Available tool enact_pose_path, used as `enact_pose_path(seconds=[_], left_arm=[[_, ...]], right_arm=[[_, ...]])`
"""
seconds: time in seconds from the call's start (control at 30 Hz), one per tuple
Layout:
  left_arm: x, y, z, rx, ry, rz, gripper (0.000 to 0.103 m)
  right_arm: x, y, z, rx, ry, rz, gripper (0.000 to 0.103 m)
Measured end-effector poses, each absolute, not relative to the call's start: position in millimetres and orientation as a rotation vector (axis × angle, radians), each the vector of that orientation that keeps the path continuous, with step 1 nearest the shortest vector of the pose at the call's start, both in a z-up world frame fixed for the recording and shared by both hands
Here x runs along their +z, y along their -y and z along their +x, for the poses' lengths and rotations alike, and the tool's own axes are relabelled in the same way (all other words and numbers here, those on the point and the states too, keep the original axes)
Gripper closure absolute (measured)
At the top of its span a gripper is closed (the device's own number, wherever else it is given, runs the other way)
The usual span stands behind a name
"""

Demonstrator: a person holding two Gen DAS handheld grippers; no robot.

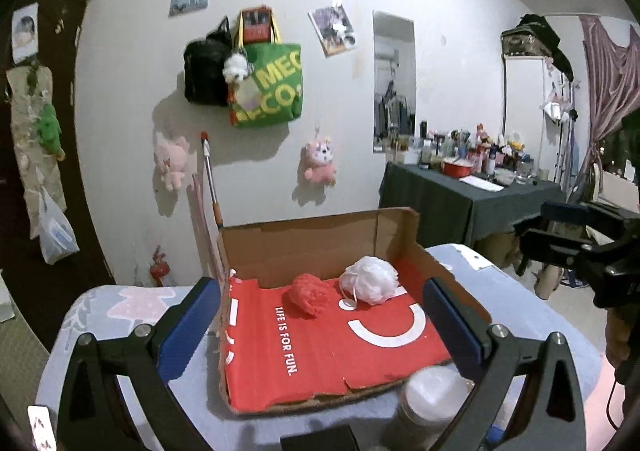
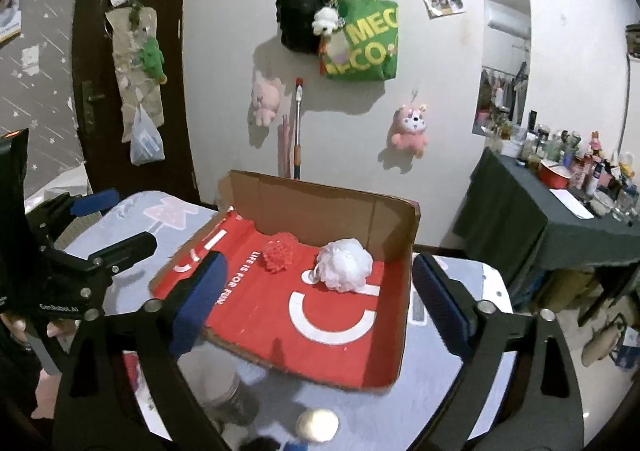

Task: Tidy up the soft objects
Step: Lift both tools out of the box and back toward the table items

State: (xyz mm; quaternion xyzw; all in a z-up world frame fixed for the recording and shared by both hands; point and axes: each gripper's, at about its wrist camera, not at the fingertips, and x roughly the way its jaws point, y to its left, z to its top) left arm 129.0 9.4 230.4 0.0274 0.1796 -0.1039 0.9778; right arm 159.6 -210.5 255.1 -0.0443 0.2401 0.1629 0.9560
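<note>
A red mesh puff [image 1: 311,294] [image 2: 279,251] and a white mesh bath puff [image 1: 370,279] [image 2: 344,265] lie side by side at the back of an open cardboard box with a red lining [image 1: 320,363] [image 2: 340,355]. The box sits on a small table with a pale printed cloth [image 1: 120,307] [image 2: 132,215]. My left gripper [image 1: 320,325] is open and empty, held above the box's front. My right gripper [image 2: 318,297] is open and empty, also above the box. Each gripper shows at the edge of the other's view, the right one [image 1: 576,247] and the left one [image 2: 80,251].
A lidded plastic jar [image 1: 432,399] [image 2: 228,395] stands on the table in front of the box. A small pale ball [image 2: 318,425] lies near the front edge. A dark-clothed table crowded with bottles [image 1: 472,187] [image 2: 560,219] stands at the right. Bags and plush toys hang on the wall.
</note>
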Motion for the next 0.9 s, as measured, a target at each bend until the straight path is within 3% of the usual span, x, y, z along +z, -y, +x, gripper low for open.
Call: enact_pose_path(seconds=[0.57, 0.9], left_arm=[[169, 4, 10, -0.164, -0.214, 0.009, 0.000], [114, 9, -8, -0.146, -0.259, 0.006, 0.000]], right_arm=[[192, 218, 24, 0.194, -0.331, -0.060, 0.007], [124, 220, 0, 0.135, -0.342, -0.031, 0.007]])
